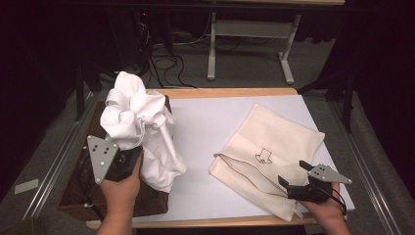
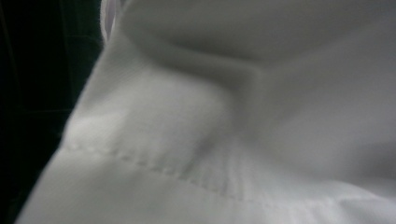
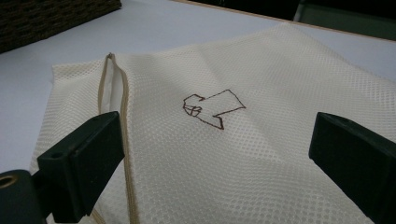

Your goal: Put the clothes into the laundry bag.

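The left tool (image 1: 128, 155) grips the white garment (image 1: 139, 129) at nine o'clock; its loose folds could snag the basket (image 1: 73, 196). The right tool (image 1: 299, 177) hovers wide-jawed over the mesh bag (image 1: 274, 142) at four o'clock, whose zipper (image 3: 122, 121) looks barely open.

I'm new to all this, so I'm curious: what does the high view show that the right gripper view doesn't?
High view alone: the white garment bunched above the wicker basket, held up by the left gripper, plus both hands. Right gripper view alone: the mesh weave and zipper of the cream laundry bag, seen close between open jaws. Both: the bag, its shirt emblem and the white table.
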A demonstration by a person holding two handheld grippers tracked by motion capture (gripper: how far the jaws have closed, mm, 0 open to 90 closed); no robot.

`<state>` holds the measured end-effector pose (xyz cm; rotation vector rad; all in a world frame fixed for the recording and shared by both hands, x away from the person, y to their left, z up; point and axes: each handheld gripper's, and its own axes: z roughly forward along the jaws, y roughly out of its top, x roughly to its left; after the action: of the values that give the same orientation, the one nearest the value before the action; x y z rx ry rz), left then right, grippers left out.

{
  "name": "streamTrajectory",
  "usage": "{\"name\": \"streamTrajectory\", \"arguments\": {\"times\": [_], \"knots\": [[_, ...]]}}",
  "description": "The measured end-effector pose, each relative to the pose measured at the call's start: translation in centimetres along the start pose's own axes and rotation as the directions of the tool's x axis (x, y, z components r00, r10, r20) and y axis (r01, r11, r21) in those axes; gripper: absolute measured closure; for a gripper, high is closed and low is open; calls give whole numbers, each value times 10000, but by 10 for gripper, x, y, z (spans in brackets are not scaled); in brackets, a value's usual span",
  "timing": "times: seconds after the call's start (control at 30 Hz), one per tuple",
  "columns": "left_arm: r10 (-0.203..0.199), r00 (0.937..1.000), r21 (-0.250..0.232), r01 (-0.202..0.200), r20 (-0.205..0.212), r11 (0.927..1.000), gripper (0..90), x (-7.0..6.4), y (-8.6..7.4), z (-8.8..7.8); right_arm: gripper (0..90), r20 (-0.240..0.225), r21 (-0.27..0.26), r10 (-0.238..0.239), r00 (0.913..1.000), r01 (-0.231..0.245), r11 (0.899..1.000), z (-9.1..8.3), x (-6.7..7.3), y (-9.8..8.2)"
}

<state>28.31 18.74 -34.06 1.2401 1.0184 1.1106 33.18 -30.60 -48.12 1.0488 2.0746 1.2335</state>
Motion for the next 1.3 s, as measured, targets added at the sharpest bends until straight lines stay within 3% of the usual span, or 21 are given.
{"name": "streamTrajectory", "arguments": {"times": [0.2,0.27,0.3,0.47,0.63,0.73,0.87,0.9,1.03,1.1,1.13,1.17,1.23,1.3], "knots": [[-36,9983,-127,43,582,9999,712,-27,2,8,41,-12,24,60,10000,-60,10000,0,-1,-1],[-61,9977,-134,70,671,9999,712,-30,2,9,42,-16,0,96,10000,-96,10000,0,-1,0],[-164,9956,-149,178,918,9997,712,-40,0,12,42,-9,-10,94,10000,-94,10000,0,-2,0],[-139,9914,-32,145,1302,9999,711,-55,-5,17,42,-26,-41,53,10000,-53,10000,-1,-3,0],[-396,9840,67,390,1737,9992,710,-73,-9,20,42,-63,-96,168,9998,-168,9998,-1,-1,0],[-539,9766,101,530,2083,9985,710,-87,-18,20,42,-111,-159,-28,9999,27,9999,-1,0,1],[-618,9730,235,580,2222,9980,708,-94,-25,20,42,-139,-170,-29,9999,26,9999,0,1,1],[-665,9690,317,606,2381,9977,708,-99,-29,21,42,-132,-135,-41,9999,39,9999,0,2,1],[-505,9643,240,458,2598,9987,707,-109,-37,19,42,-224,10,-257,9994,258,9997,4,5,2],[-591,9562,398,497,2869,9980,707,-113,-43,16,42,-256,167,-354,9990,359,9992,5,8,2],[-591,9562,398,497,2869,9980,707,-113,-43,16,42,-256,167,-354,9990,359,9992,5,8,2],[-535,9520,470,412,3013,9980,707,-116,-49,10,44,-298,362,-762,9966,772,9964,7,13,2],[-452,9505,386,350,3075,9986,707,-117,-55,3,58,-419,441,-910,9950,929,9947,8,18,3],[-644,9487,329,570,3096,9978,706,-115,-61,-5,58,-491,489,-1059,9932,1083,9929,11,22,4]]}}
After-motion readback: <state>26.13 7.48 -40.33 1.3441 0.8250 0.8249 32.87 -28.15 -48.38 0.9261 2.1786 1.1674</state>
